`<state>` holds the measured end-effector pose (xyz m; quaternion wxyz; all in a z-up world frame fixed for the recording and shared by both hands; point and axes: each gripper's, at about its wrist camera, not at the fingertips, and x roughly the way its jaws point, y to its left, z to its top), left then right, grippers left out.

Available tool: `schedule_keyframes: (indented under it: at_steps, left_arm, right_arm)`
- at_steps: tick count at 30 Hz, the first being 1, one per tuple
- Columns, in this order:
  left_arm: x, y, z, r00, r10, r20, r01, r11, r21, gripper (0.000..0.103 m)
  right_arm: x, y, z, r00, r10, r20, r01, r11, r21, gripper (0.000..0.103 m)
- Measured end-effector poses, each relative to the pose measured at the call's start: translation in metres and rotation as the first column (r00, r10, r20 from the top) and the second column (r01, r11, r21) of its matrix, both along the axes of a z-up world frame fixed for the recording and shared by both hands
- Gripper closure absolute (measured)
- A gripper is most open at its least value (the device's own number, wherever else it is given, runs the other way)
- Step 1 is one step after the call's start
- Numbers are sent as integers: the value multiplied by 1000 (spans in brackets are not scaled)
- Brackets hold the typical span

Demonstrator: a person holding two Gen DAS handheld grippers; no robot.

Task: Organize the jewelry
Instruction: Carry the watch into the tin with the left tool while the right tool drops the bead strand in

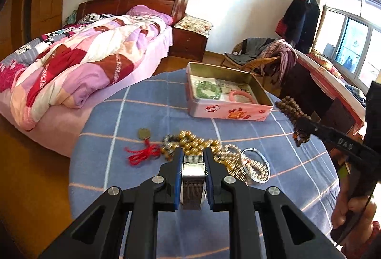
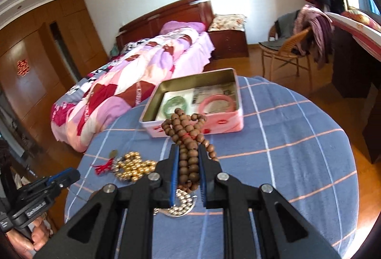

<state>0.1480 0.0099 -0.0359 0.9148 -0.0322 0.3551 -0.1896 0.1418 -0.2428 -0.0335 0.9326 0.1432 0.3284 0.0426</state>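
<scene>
Right gripper [image 2: 188, 159] clamps brown wooden bead strand [image 2: 188, 137], frame centre, before pink tin [image 2: 190, 127]. Left gripper [image 1: 193, 163] clamps silver mesh watch band [image 1: 193, 173], lower centre.

Left hand-held gripper [image 1: 193, 159] pinched nearly closed, tilted downward, right hand-held gripper [image 2: 188, 152] likewise clamped

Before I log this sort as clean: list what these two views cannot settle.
- Watch, left wrist view: the left gripper covers its sides; no dial shows.
- Brown bead string, right wrist view: its lower end is hidden between the right gripper fingers.
- Papers in the tin: print too small.
- Silver bangle: beads cross it.
</scene>
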Motion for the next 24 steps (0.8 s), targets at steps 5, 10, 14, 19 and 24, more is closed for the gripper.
schedule_keyframes:
  at_steps: [5, 10, 14, 19, 24]
  left_arm:
    - [18, -19, 6, 999, -32, 15, 32, 999, -13, 87]
    - [43, -41, 15, 997, -63, 43, 64, 997, -36, 87]
    - [67, -59, 25, 994, -79, 73, 84, 995, -57, 87]
    - [98, -83, 37, 988, -100, 118, 109, 991, -74, 87]
    - [130, -103, 40, 983, -98, 152, 112, 990, -86, 87]
  right_arm:
    - [9, -11, -7, 999, -37, -5, 37, 999, -6, 85]
    - [27, -22, -5, 997, -70, 15, 70, 998, 2, 85]
    - [49, -27, -4, 995, -95, 25, 95, 995, 6, 85]
    - [80, -30, -4, 991, -128, 41, 128, 992, 6, 85]
    - [112, -33, -11, 986, -161, 44, 161, 987, -13, 85]
